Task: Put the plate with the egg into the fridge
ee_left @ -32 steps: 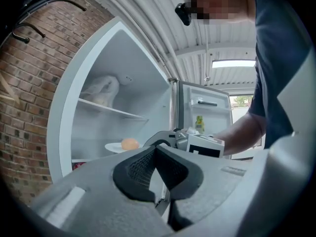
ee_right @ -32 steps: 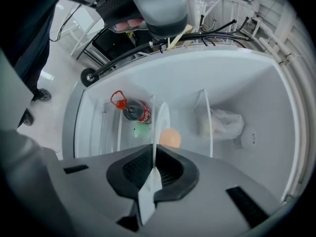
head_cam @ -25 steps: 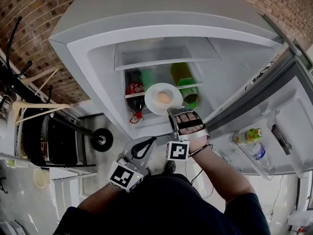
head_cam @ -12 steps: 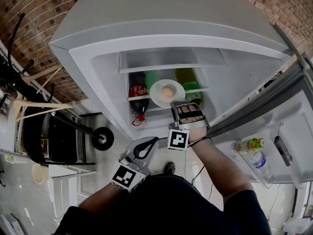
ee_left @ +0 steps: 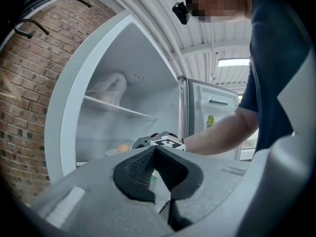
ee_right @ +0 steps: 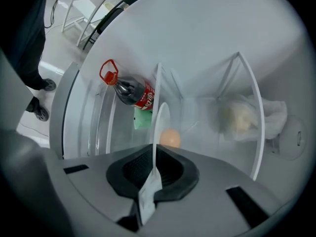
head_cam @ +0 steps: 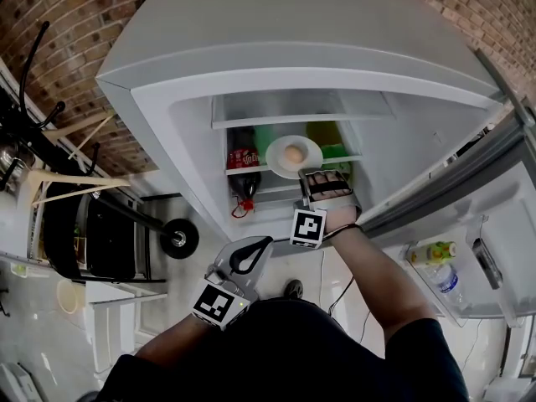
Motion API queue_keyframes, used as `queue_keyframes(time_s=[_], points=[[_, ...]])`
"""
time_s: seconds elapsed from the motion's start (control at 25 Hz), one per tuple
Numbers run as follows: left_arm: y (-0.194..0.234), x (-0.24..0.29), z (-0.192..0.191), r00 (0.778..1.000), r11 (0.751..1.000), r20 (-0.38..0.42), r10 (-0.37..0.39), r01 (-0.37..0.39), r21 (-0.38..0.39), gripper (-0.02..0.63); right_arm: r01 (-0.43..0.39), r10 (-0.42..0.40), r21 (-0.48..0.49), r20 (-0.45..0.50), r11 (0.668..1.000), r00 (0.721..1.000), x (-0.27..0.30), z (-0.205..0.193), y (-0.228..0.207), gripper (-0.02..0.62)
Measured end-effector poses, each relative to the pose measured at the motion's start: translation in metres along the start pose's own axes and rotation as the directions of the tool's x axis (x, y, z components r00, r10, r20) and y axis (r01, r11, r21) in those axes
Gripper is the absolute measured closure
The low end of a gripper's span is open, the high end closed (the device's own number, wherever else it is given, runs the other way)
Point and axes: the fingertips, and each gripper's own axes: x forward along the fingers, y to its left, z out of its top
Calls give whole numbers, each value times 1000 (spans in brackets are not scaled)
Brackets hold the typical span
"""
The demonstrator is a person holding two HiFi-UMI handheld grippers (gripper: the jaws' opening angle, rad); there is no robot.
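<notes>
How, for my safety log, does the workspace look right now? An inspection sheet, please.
Surface: fridge shelf, carrying bottles; whether the plate rests on it can't be told.
Job's things: plate with egg, level, inside the open fridge.
Clutter: cola bottle, green bottle, bag on the upper shelf, door bottles.
Tongs: right tongs shut on the plate's rim; left tongs shut, empty, outside the fridge.
Cables: thin wire hanging under the right forearm.
Surroundings: brick wall, wooden hanger.
</notes>
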Motion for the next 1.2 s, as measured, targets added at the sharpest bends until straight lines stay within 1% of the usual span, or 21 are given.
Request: queue_keyframes(time_s=[0.12, 0.36, 0.68, 1.08, 1.2], points=[[-2, 2, -2, 1000, 1000, -5, -9, 9, 4, 601, -5, 5, -18, -17, 1000, 1000, 7, -4, -2, 577], [-2, 3, -3, 1000, 1000, -12, -14, 14, 1, 601, -38, 38, -6, -15, 999, 999, 19, -4, -5, 575], [-3, 6, -3, 1000, 1000, -14, -14, 14, 12, 601, -156, 156, 0, -8, 988, 988, 26, -6, 4, 551], [-3, 6, -4, 1000, 1000, -24, -10, 11, 22, 601, -202, 202, 3, -16, 979, 979, 37, -4, 9, 537], [-3, 6, -5, 1000, 1000, -27, -4, 4, 12, 601, -209, 209, 15, -9, 978, 978, 39, -3, 8, 534]])
